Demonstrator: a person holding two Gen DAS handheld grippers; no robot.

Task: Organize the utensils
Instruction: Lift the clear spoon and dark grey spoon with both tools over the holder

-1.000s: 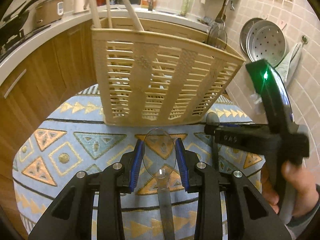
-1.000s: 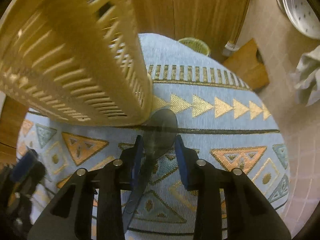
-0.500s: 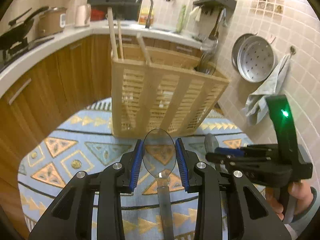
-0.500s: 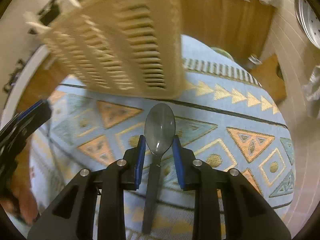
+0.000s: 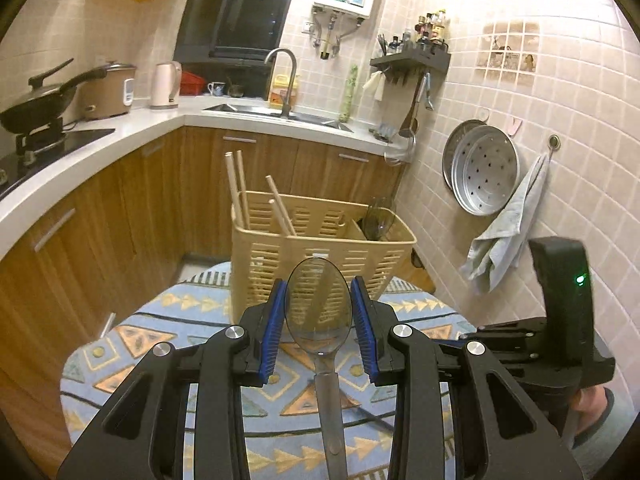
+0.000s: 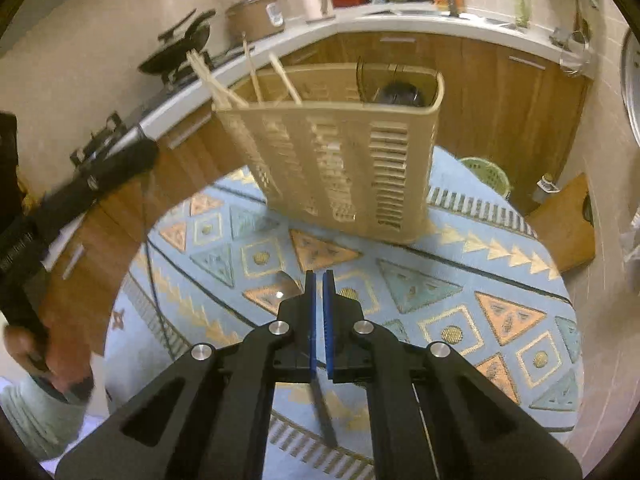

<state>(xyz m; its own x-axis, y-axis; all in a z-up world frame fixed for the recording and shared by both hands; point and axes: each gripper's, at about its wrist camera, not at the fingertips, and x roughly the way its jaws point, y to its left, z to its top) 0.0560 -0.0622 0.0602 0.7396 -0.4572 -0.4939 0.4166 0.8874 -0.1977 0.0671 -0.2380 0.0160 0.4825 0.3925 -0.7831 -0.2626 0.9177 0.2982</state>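
L wrist view: left gripper [image 5: 319, 311] at bottom centre of frame, blue pads [image 5: 273, 328] pressed to both edges of a clear grey plastic spoon [image 5: 319, 308]. Bowl stands upright between the pads, handle runs down to the bottom edge. Spoon held up above the round table w/ patterned blue cloth [image 5: 160, 344].

Utensil basket [image 5: 320, 248], beige slatted plastic, sits mid-frame on the far part of the table, behind the spoon bowl. Wooden chopsticks [image 5: 240, 188] lean in its left compartment; dark clear utensils [image 5: 378, 220] stand in the right compartment. Right gripper [image 5: 560, 344] shows as a black body at right edge w/ green LED, a hand beneath it.

R wrist view: right gripper [image 6: 318, 292] at lower centre, fingers nearly together, only a thin slit between the blue pads. A second dark spoon [image 6: 316, 368] is pinched edge-on: its thin handle comes out below the pads toward the bottom, and a greyish bowl shape shows just left of the fingertips, blurred. Basket [image 6: 340, 152] upper centre, tilted in the fisheye, chopsticks [image 6: 224, 84] at its left end, dark utensils [image 6: 396, 92] at its right end. Cloth [image 6: 480, 304] fills the lower half. Left gripper's black body [image 6: 72, 200] at left edge, blurred.

Background: sink and tap at top centre of the L view, wok upper left, steamer trays and towel hung on the right wall.
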